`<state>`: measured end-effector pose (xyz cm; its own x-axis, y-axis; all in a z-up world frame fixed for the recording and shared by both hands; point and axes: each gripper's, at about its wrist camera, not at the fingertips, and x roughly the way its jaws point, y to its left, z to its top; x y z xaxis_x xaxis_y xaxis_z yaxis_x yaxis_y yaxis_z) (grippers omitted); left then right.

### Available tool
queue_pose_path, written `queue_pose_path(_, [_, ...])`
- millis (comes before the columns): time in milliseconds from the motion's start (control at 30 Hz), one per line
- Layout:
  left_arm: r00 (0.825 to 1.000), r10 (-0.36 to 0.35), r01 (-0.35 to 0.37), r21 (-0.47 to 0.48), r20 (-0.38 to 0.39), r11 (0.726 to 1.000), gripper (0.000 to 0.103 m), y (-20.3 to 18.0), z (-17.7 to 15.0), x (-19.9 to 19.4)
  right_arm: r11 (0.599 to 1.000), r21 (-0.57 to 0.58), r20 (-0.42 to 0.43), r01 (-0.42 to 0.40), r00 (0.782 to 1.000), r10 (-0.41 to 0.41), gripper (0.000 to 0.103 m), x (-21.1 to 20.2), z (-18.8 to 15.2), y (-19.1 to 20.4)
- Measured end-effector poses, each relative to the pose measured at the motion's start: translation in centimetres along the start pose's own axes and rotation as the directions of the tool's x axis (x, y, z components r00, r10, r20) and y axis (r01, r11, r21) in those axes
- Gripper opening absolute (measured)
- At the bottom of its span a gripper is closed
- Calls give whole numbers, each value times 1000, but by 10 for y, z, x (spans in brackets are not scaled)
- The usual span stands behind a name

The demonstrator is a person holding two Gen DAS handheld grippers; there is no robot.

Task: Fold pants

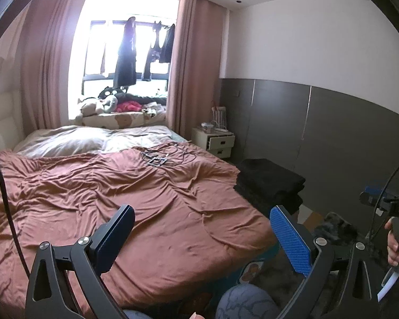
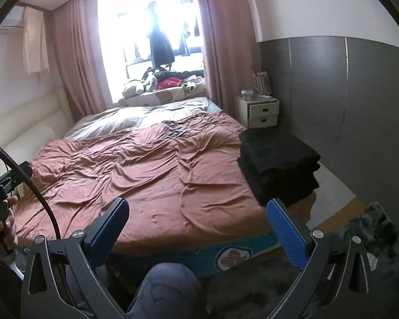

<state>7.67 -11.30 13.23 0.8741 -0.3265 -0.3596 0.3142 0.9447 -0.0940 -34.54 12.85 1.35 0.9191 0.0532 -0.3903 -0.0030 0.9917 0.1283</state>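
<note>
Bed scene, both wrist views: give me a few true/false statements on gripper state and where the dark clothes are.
1. The left gripper is open and holds nothing. True.
2. The right gripper is shut on cloth. False: its fingers are spread apart and hold nothing.
3. A stack of folded black clothes sits at the bed's right edge. True.
4. The black stack lies between the right gripper's fingers. False: it lies beyond them, untouched.
5. The brown bedspread is smooth and flat. False: it is wrinkled all over.
6. A white nightstand stands past the bed, by the grey wall. True.
</note>
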Motion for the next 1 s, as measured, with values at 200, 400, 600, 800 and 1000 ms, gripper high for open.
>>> queue_pose_path(200, [1000, 26, -26, 9, -1, 1000, 103, 3, -33, -13, 1000, 14, -6, -7, 1000, 7, 103, 8, -22, -2])
queue_pose_path(400, [999, 46, -46, -5, -3, 999, 103, 1, -57, -20, 1000, -16, 2, -7, 1000, 7, 103, 11, -40, 5])
queue_pose_path(600, [998, 63, -63, -31, -5, 998, 103, 0, -73, -27, 999, -26, -26, -26, 999, 25, 103, 13, -63, 18])
queue_pose_path(800, [998, 51, -54, -79, -35, 995, 103, 3, -91, -23, 999, -14, -29, -29, 999, 28, 103, 14, -73, 28])
queue_pose_path(1000, [996, 79, -82, -63, -44, 995, 103, 1, -103, -19, 1000, 25, -22, 3, 1000, -3, 103, 31, -81, 32])
